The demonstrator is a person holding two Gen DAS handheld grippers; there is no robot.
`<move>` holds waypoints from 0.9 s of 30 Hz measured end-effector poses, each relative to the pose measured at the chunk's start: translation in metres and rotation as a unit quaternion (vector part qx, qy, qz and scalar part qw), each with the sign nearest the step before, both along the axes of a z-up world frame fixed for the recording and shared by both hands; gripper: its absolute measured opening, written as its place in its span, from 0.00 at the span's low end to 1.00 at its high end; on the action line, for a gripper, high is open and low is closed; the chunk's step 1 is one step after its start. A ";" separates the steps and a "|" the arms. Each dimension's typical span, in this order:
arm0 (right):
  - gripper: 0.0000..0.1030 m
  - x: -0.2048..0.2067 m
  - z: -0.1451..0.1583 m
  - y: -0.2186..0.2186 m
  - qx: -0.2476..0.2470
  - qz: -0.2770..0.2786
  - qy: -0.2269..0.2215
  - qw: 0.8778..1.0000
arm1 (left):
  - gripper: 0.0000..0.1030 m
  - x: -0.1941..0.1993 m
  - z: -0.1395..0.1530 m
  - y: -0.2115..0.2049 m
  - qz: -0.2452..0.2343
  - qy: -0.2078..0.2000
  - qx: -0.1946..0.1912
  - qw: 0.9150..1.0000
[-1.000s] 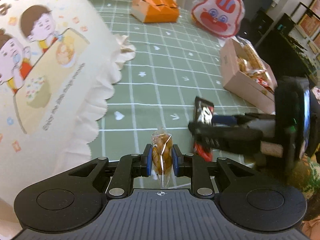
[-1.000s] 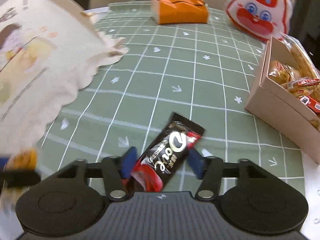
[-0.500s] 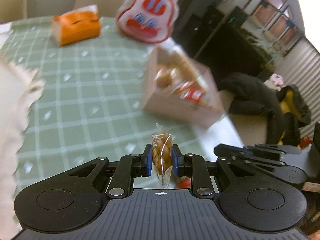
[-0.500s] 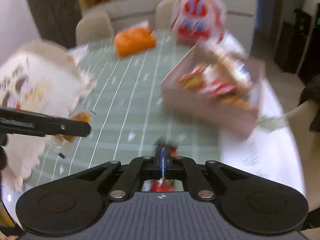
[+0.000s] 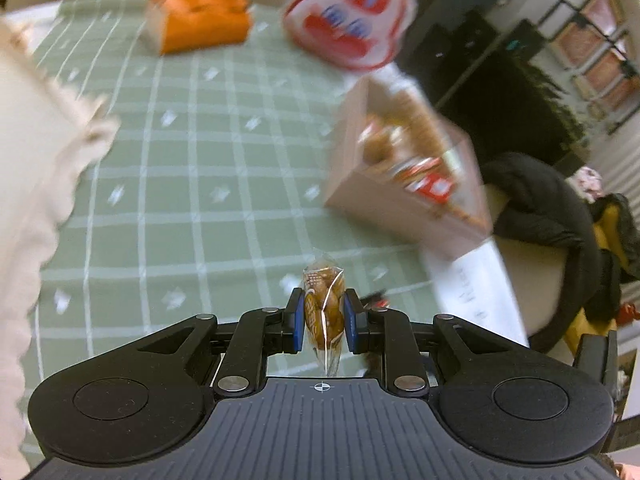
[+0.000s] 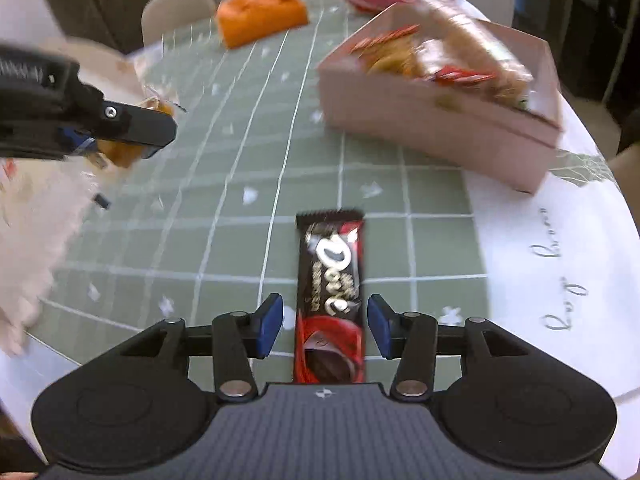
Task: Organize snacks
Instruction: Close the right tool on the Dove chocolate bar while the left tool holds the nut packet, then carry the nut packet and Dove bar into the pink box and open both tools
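Note:
My left gripper is shut on a small clear packet of brown snacks, held upright above the green checked tablecloth. The right wrist view shows that same gripper from the side at the left, with the packet in it. My right gripper is opening. A dark chocolate bar lies lengthwise between its blue pads, with a gap on each side. The pink cardboard box holding several snacks stands ahead to the right, and it also shows in the left wrist view.
An orange bag and a red and white rabbit-face bag lie at the far end of the table. A big white frilly bag fills the left side. A chair with a dark coat stands past the table's right edge.
Both grippers have swung right toward the box. The left keeps its packet. The right one's jaws went from apart to closed and stand apart again, with the bar now straight between them.

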State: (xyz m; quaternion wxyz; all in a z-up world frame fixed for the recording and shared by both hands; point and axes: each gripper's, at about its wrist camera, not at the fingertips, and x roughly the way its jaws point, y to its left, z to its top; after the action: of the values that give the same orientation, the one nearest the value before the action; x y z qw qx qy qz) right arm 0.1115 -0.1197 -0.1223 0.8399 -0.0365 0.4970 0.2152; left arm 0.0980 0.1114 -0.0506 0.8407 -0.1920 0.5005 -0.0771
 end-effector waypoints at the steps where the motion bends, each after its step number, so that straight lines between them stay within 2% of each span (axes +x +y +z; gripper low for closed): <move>1: 0.45 -0.004 -0.004 0.006 -0.016 0.004 -0.018 1.000 | 0.23 -0.004 -0.004 0.002 0.005 0.007 0.000 1.000; 3: 0.38 -0.013 -0.006 0.017 -0.054 0.031 -0.053 0.997 | 0.23 -0.010 -0.011 0.009 0.013 0.017 -0.003 1.000; 4: 0.38 -0.016 -0.005 0.018 -0.054 0.043 -0.057 0.996 | 0.23 -0.013 -0.014 0.011 0.015 0.021 -0.004 1.000; 6: 0.38 -0.016 -0.002 0.011 -0.030 0.051 -0.041 0.997 | 0.23 -0.016 -0.015 0.016 0.016 0.022 -0.007 1.000; 9: 0.38 -0.019 0.015 -0.003 -0.003 0.042 -0.050 0.998 | 0.23 -0.017 -0.010 0.016 0.012 0.014 -0.017 1.000; 12: 0.38 -0.019 0.047 -0.023 0.041 0.017 -0.068 0.997 | 0.23 -0.011 0.005 0.012 0.004 -0.005 -0.035 0.999; 15: 0.38 -0.021 0.094 -0.048 0.077 -0.009 -0.115 0.990 | 0.23 0.002 0.043 0.004 -0.018 -0.056 -0.061 0.996; 19: 0.38 -0.007 0.164 -0.071 0.097 -0.030 -0.205 0.974 | 0.23 0.034 0.107 -0.017 -0.070 -0.141 -0.070 0.985; 22: 0.38 0.018 0.200 -0.082 0.099 -0.041 -0.243 0.964 | 0.23 0.070 0.141 -0.037 -0.100 -0.188 -0.071 0.975; 24: 0.38 0.040 0.210 -0.087 0.093 -0.049 -0.257 0.961 | 0.24 0.104 0.151 -0.049 -0.115 -0.195 -0.083 0.970; 27: 0.42 0.081 0.205 -0.092 0.099 -0.053 -0.229 0.967 | 0.25 0.151 0.136 -0.064 -0.117 -0.162 -0.097 0.975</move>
State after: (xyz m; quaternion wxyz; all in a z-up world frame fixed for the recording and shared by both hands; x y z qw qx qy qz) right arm 0.1930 -0.2120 0.0829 0.9410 0.0251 0.2684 0.2044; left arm 0.2490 0.0475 0.0858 0.8734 -0.1975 0.3663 -0.2528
